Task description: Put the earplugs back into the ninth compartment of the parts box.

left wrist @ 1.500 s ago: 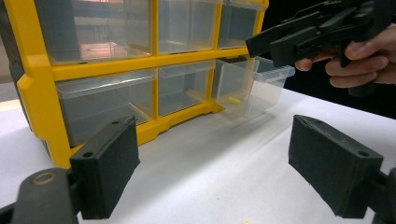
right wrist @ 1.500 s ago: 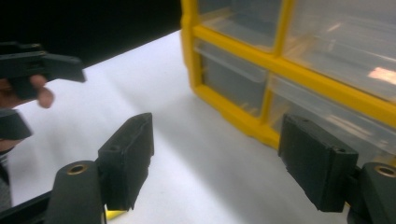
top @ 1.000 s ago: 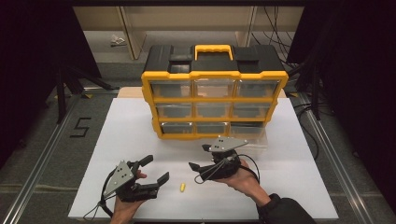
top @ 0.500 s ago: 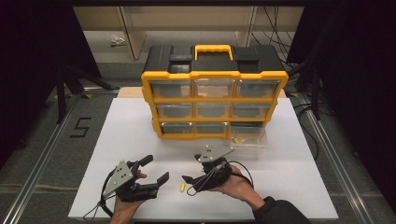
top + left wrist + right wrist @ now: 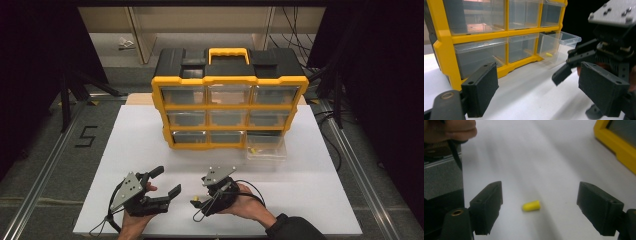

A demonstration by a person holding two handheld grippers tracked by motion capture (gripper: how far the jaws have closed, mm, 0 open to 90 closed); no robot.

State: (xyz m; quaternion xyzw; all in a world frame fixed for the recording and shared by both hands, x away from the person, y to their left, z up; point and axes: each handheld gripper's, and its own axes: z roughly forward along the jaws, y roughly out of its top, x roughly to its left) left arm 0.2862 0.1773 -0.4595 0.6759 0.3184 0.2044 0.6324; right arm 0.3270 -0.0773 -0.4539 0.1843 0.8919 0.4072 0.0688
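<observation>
A small yellow plug [image 5: 531, 206] lies on the white table [image 5: 140, 145], between the jaws of my right gripper [image 5: 540, 193], which is open and just above it. In the high view the right gripper [image 5: 196, 202] points left, near the table's front, with the plug [image 5: 198, 198] at its tips. My left gripper [image 5: 167, 181] stands open and holds nothing, a little to the left. The left gripper view looks between its own jaws [image 5: 541, 82] at the right gripper [image 5: 599, 52] close by.
A yellow and black organizer [image 5: 230, 95] with clear drawers stands at the middle back. Its bottom right drawer [image 5: 266, 148] is pulled out onto the table and holds a yellow plug [image 5: 549, 54]. The table's front edge is close behind both hands.
My right gripper has moved left and toward the table's front, and its open jaws now straddle the yellow plug. The left gripper has stayed put.
</observation>
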